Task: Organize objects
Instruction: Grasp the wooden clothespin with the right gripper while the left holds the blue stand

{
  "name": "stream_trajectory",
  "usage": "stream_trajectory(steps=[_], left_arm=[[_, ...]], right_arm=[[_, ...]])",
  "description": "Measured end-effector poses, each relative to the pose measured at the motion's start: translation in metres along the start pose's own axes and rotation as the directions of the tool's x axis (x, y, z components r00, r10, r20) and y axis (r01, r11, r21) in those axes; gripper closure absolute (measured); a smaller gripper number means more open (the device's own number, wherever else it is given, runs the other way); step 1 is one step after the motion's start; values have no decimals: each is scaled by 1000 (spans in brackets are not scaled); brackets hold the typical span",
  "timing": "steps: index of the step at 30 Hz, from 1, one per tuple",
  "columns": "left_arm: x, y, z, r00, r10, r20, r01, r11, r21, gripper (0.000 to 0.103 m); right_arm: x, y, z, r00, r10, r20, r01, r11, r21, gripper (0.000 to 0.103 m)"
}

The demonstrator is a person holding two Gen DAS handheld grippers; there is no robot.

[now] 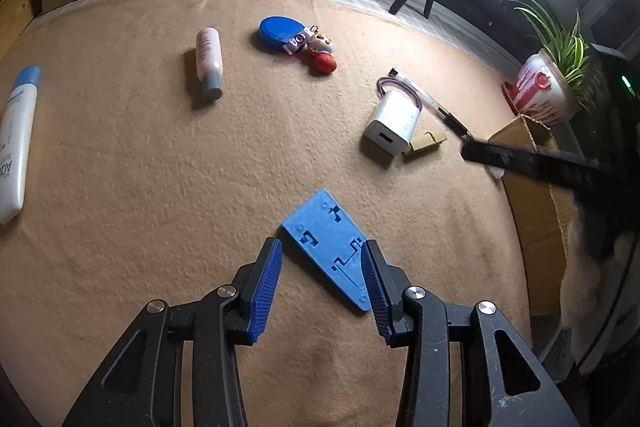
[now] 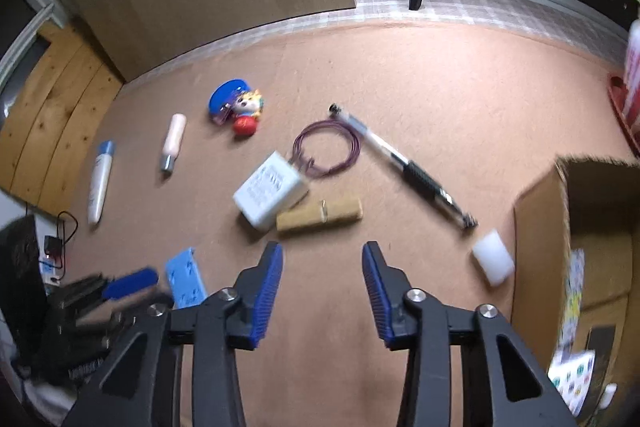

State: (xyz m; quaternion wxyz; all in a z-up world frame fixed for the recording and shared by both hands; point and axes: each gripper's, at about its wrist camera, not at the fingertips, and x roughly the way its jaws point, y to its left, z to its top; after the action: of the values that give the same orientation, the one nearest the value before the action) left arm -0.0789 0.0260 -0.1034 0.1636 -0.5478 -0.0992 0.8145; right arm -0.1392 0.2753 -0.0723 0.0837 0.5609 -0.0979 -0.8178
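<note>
The likeliest failure sits at the left claw [image 1: 321, 277], which straddles the flat blue plastic plate [image 1: 326, 247] lying on the tan felt of the tabletop [image 1: 140, 167]. The plate is thin, wedge-shaped and lies askew between the fingers, so a squeeze may meet its slanted edges, twist it round, or push it along the felt instead of lifting it. The right finger's ribbed pad [image 1: 374, 279] looks to be at the plate's edge, perhaps touching it; the left pad [image 1: 266, 283] stands clear of it with felt showing between. This claw is spread wide and grasps nothing yet.

The right claw [image 2: 322, 287] is likewise released and empty, hanging above bare felt just short of the tan block [image 2: 320, 215] that lies against the white charger [image 2: 270, 191]. A careless advance there could nudge the block and charger together, or catch the purple cable [image 2: 326, 151] coiled beyond the charger. To the right of the charger, past the pen [image 2: 404, 167] and a small white piece [image 2: 493, 257], the open cardboard box [image 2: 536, 247] stands, seemingly the place for collected items. The right view is smeared, which suggests that claw is moving.
</note>
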Motion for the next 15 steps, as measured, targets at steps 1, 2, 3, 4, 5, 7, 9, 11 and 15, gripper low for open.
stream_trajectory(steps=[1, 2, 3, 4, 5, 7, 9, 11, 15], left_arm=[[-1, 0, -1, 1000, 1, 2, -1, 1000, -3, 58], [-2, 1, -2, 1000, 0, 4, 0, 1000, -9, 58], [-4, 2, -4, 1000, -1, 6, 1, 1000, -16, 58], [-5, 3, -5, 1000, -1, 9, 1, 1000, -23, 58], [-7, 4, -6, 1000, 1, 12, -1, 1000, -27, 58], [-11, 6, -8, 1000, 9, 18, -9, 999, -31, 58], [-12, 8, -9, 1000, 14, 20, -13, 999, -36, 58], [-13, 10, -9, 1000, 15, 22, -14, 999, -45, 58], [-13, 13, -8, 1000, 8, 12, -8, 998, -57, 48]], right_arm=[[3, 0, 5, 1000, 2, 0, -2, 1000, 3, 71], [8, -1, 11, 1000, 2, 0, -2, 1000, 5, 72], [12, -1, 15, 1000, -4, -3, 4, 1000, 6, 72], [17, -1, 19, 1000, -20, -8, 20, 1000, 5, 72], [22, -1, 24, 999, -33, -10, 33, 999, 5, 73], [33, -3, 28, 999, -34, -34, 34, 999, 12, 73], [44, -4, 29, 997, -35, -66, 37, 999, 20, 74], [45, -2, 29, 997, -45, -70, 45, 999, 2, 74], [42, -3, 23, 994, -22, -107, 23, 1000, 6, 74]])
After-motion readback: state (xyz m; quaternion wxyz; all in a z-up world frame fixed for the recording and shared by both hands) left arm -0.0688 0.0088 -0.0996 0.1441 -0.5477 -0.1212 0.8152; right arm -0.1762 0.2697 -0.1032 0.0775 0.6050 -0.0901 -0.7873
